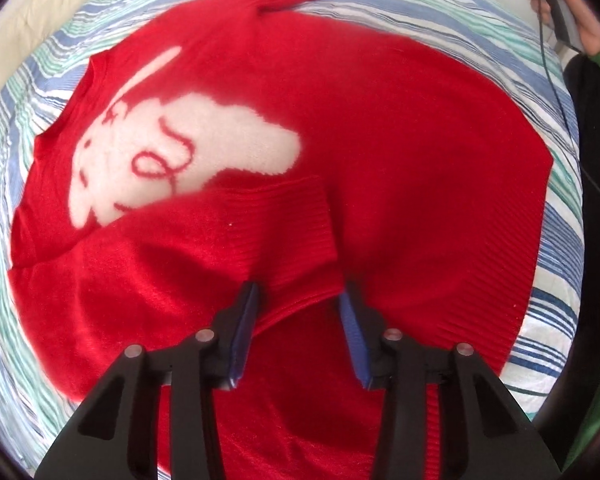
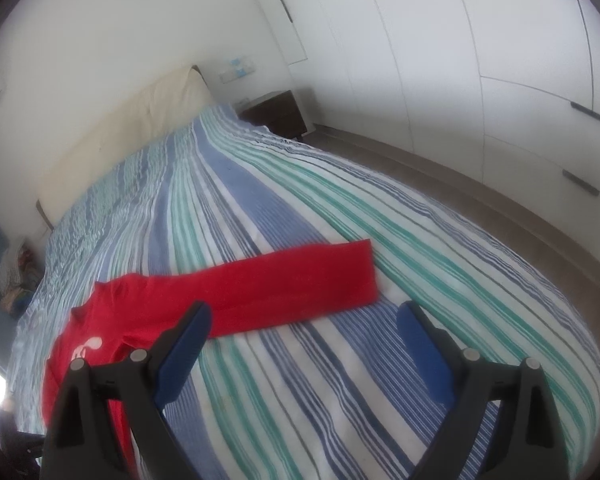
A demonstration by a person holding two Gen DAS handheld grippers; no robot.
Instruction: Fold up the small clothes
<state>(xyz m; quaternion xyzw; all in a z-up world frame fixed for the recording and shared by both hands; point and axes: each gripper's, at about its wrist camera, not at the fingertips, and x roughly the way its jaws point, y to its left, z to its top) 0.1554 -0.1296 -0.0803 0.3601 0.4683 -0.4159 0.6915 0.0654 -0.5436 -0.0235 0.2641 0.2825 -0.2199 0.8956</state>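
White wardrobe doors [image 2: 480, 40] fill the upper right of the right wrist view, with a dark nightstand [image 2: 276, 114] at the far corner of the bed [image 2: 260, 208], whose cover is striped blue, green and white. A cream headboard [image 2: 132, 128] runs along the upper left.

On that cover lies a red sweater [image 1: 400, 168] with a white figure on its chest. 1 sleeve [image 1: 204, 252] is folded across the body, its ribbed cuff near the middle of the left wrist view; the other sleeve [image 2: 292, 284] stretches flat toward the right in the right wrist view.

At the bottom of the left wrist view, the left hand-held gripper [image 1: 300, 300] points steeply down with its jaws narrowed around the folded sleeve's edge; whether the pads press it I cannot tell. The right hand-held gripper [image 2: 304, 320] hangs over the bed, jaws wide, holding nothing. A person's hand [image 1: 560, 12] shows upper right.
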